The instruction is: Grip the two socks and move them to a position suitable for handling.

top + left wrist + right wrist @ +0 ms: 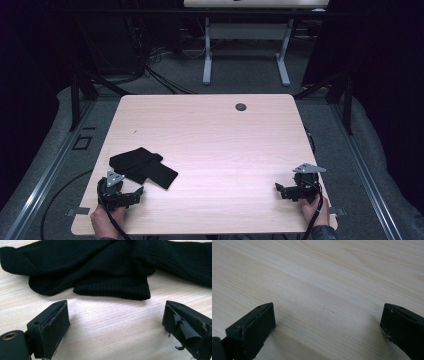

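Note:
A pile of black knitted socks (142,167) lies on the light wooden table (210,130), near its front left. My left gripper (131,192) sits just in front of the pile, held by a hand at the table's front edge. In the left gripper view the socks (112,270) lie a short way beyond the left gripper (116,307), whose jaws stand wide apart with bare table between them. My right gripper (282,190) rests near the front right corner, far from the socks. In its own view the right gripper (329,307) stands open over bare wood (324,277).
A round cable hole (241,107) sits near the table's far edge. Beyond the table stand another desk's white legs (207,55) and loose cables on the grey floor. Dark frame posts (75,95) flank the table, and metal rails run along both sides.

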### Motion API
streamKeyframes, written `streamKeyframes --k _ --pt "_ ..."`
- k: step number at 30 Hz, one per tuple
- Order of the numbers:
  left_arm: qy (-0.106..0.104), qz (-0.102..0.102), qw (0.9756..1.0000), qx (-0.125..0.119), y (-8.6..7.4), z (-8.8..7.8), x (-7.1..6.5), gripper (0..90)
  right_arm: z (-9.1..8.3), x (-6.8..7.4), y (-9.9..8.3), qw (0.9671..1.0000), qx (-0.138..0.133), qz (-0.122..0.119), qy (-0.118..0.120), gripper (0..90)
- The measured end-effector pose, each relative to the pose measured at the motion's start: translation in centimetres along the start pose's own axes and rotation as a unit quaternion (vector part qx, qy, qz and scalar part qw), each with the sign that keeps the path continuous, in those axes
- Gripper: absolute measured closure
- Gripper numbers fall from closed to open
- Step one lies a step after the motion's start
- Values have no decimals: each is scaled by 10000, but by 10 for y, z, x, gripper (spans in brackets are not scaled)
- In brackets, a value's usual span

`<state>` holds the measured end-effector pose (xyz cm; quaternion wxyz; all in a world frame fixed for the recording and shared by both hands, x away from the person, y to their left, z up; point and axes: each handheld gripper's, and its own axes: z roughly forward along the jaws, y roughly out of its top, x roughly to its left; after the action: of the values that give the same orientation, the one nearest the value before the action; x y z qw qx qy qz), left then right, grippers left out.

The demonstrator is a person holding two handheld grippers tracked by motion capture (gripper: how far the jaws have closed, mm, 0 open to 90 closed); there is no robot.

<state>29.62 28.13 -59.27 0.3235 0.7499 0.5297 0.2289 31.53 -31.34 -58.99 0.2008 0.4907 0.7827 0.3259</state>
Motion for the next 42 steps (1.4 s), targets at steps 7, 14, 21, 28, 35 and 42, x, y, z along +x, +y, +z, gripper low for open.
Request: streamKeyframes --k 7,14,21,28,35,42 --pt "13 14 10000 -12 0 0 -1 72 0 0 0 10000 0 2 -2 0" --pt "-142 79 9999 -18 0 -1 1 72 0 0 0 10000 -8 7 -9 0" --pt "-518 -254 9978 -330 15 -19 5 42 0 0 0 10000 -8 9 -8 0" --pt "-804 108 9966 -174 47 -10 -11 162 0 0 0 10000 -13 16 8 0" --pt "-845 -111 9963 87 59 12 -7 333 0 0 0 10000 -8 6 -3 0" --pt "-891 -180 9953 340 63 19 -2 619 0 0 0 10000 -11 5 -2 0"
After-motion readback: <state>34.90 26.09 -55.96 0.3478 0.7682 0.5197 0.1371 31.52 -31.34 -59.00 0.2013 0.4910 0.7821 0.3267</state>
